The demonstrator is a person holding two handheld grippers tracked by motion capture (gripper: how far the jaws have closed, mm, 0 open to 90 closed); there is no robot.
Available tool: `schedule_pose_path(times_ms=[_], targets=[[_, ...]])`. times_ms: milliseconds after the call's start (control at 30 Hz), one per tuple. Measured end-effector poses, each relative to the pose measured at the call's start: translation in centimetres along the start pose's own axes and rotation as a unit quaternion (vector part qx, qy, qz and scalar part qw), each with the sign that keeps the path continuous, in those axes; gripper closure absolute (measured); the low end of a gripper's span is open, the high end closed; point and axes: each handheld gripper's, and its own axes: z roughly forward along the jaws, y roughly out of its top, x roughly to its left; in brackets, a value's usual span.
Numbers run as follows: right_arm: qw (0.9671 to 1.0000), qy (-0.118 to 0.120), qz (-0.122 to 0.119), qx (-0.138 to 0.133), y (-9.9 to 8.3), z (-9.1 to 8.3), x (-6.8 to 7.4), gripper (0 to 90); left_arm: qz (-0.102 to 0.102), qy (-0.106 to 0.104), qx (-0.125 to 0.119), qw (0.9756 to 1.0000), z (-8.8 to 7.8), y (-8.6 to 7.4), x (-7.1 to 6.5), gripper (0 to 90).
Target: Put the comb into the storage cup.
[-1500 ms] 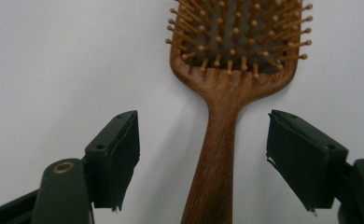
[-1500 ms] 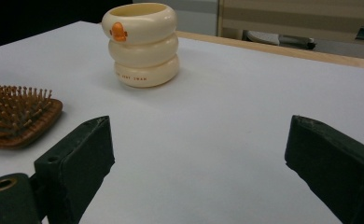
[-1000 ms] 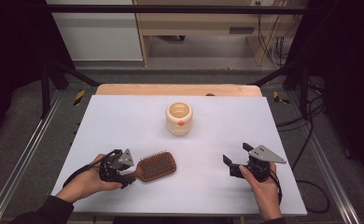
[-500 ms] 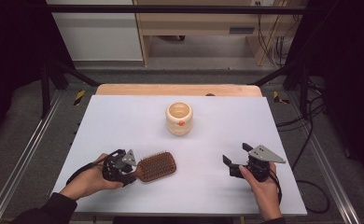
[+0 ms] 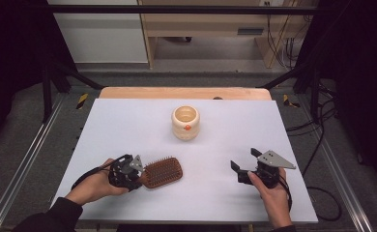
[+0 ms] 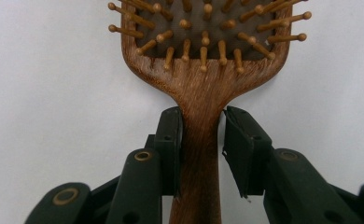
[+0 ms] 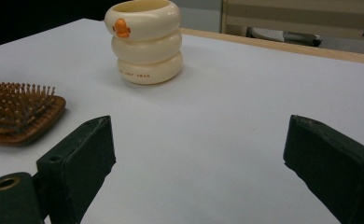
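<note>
Jaws of the left gripper [image 5: 137, 175] have just been closing, and they now stand on either side of the wooden hairbrush's [image 5: 162, 172] handle. In the left gripper view one pad lies against the handle [image 6: 199, 154] while a thin gap shows at the other, so a firm clamp cannot be told for certain. Compared with a second ago, the left hand [image 5: 95, 182] has edged slightly toward the brush; the brush itself lies where it lay, bristles up, at the near left of the white worktop [image 5: 128, 125]. The right gripper [image 5: 247, 163] has kept its place at the near right, its jaws spread wide with bare worktop between them, well apart from the brush.

Near the middle of the worktop stands a cream cup [image 5: 185, 122] shaped like three stacked rings, upright, with a small orange mark [image 7: 120, 28] on its upper ring. Its mouth is open to the high view; nothing can be made out inside it. It has not shifted since the earlier frames.
</note>
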Motion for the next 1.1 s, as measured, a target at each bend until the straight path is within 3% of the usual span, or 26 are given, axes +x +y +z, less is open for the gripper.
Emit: schedule_pose_path(times_ms=[400, 733, 967, 1100], targets=[[1.0000, 0.002, -0.002, 0.002, 0.0, 0.0, 0.1, 9.2, -0.010, -0.011, 0.005, 0.9999, 0.2, 0.2, 0.1, 71.9], [1.0000, 0.003, 0.001, -0.001, 0.1, 0.0, 0.0, 9.2, -0.001, 0.016, -0.002, 0.9999, -0.2, 0.2, -0.5, 72.6], [1.0000, 0.004, 0.002, -0.005, 0.2, -0.1, 0.1, 9.2, -0.007, 0.040, -0.042, 0.9983, -0.9, 0.3, -0.4, 72.6], [1.0000, 0.004, 0.002, -0.008, 0.2, -0.2, 0.1, 9.2, -0.009, 0.055, -0.082, 0.9951, -1.1, 0.3, -0.7, 72.6]])
